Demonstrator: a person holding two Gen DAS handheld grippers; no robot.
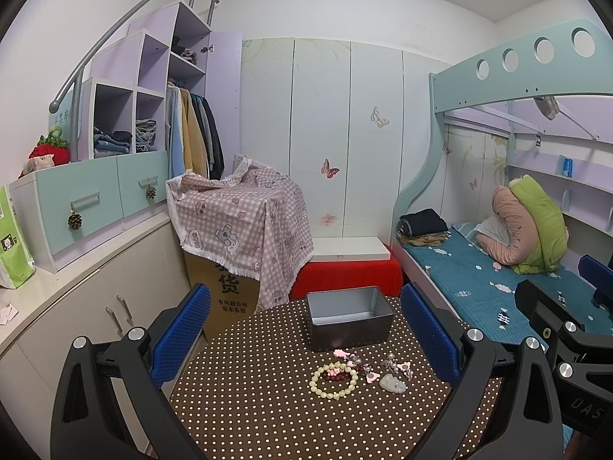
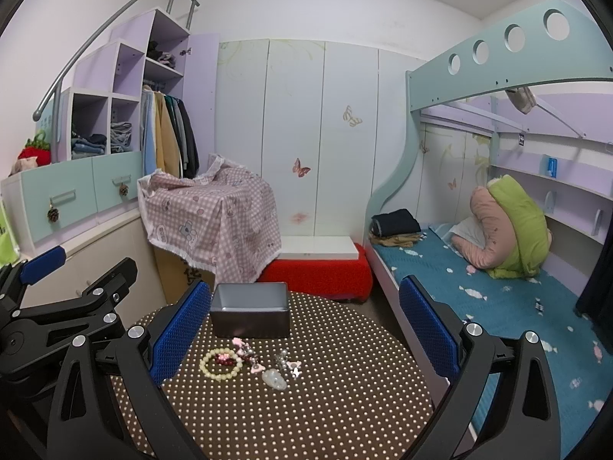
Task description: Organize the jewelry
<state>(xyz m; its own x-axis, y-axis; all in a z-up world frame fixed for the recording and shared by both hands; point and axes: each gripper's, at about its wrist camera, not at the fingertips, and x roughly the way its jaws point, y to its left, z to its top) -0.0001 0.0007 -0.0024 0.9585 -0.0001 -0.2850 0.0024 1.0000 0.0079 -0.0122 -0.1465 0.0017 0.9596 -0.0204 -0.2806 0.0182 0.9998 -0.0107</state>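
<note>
A round tabletop covered in brown cloth with pale dots carries a small heap of jewelry and, just beyond it at the far edge, an open grey metal tin with nothing visible inside. The left gripper hovers above the near side of the tabletop with its blue-padded jaws spread wide and nothing between them; the jewelry lies ahead of it, roughly centred between the two pads and clear of both. Nearest in the heap is a cream beaded bracelet lying flat in a ring, with a dark red beaded piece inside its loop. To the right sits a pale green jade pendant, and behind and around it lie several small pink and silver charms, touching or nearly touching one another. The right gripper is likewise held wide open and empty, off to the right of the left one; from its view the heap lies ahead and left of centre, closer to its left pad, with the tin beyond. A bed with a teal cover stands right of the tabletop.
</note>
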